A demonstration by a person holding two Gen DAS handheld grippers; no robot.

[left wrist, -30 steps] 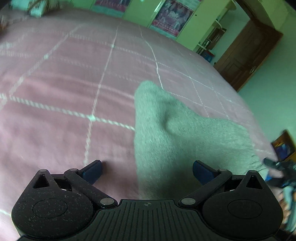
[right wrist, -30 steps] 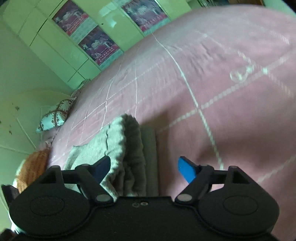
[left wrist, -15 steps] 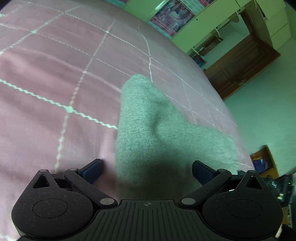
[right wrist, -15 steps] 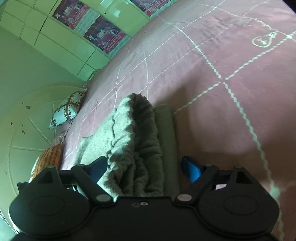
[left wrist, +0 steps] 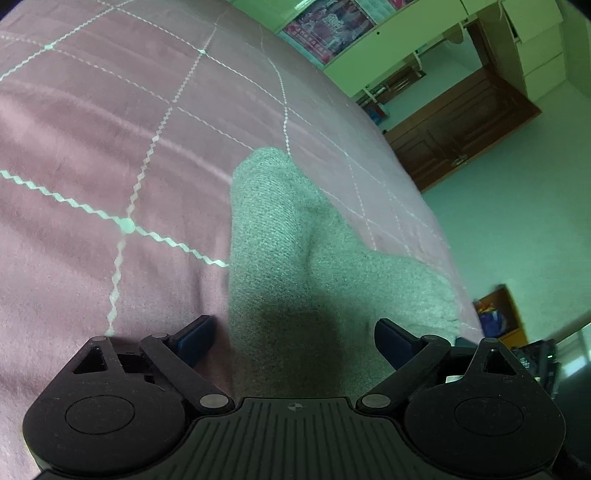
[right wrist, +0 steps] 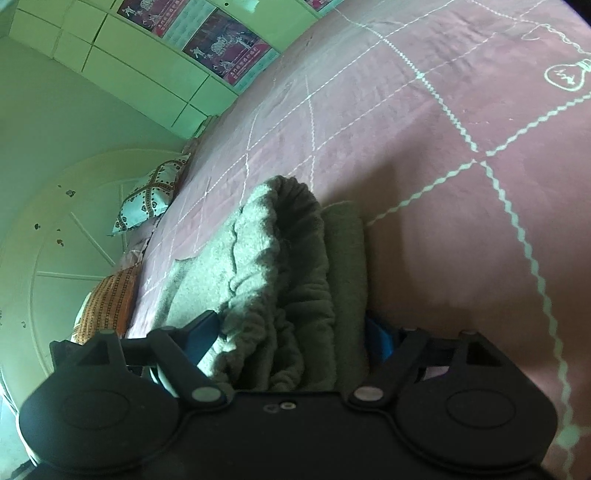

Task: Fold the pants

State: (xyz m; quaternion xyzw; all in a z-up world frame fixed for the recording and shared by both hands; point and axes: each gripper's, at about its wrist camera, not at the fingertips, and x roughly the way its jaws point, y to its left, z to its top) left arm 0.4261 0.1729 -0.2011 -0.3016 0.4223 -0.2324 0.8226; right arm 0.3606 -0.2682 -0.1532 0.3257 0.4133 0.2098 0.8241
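Left wrist view: our left tongs (left wrist: 293, 341) stand wide, and they've just been closing a bit. The grey pants (left wrist: 295, 258) run up btw the two fingers (left wrist: 195, 338), a knit fold rising away from us to a rounded end. Left pad sits just beside the cloth edge on the bedspread, right pad lies over the cloth w/ a gap to the raised fold, so we see no pinch yet. The pants lie on a pink bedspread (left wrist: 110, 129) w/ white zigzag grid lines. Past the bed edge: pale floor, a dark wood door (left wrist: 461, 125), light green cupboards w/ a poster (left wrist: 328, 26). A small box (left wrist: 496, 314) of blue and mixed stuff sits on the floor at right, contents too blurred to tell.

Right wrist view: our right tongs (right wrist: 291, 332) are fairly wide and have just been closing; the bunched elastic waistband (right wrist: 291, 258) of the pants fills the space btw them. Both blue pads lie against the cloth at either side; whether they press it we can't tell. More grey cloth spreads flat to the left. Same pink bedspread, w/ a light-bulb doodle (right wrist: 565, 74) stitched at top right. Two pillows (right wrist: 151, 195) lie at the bed's far left end, posters on the green cupboards behind
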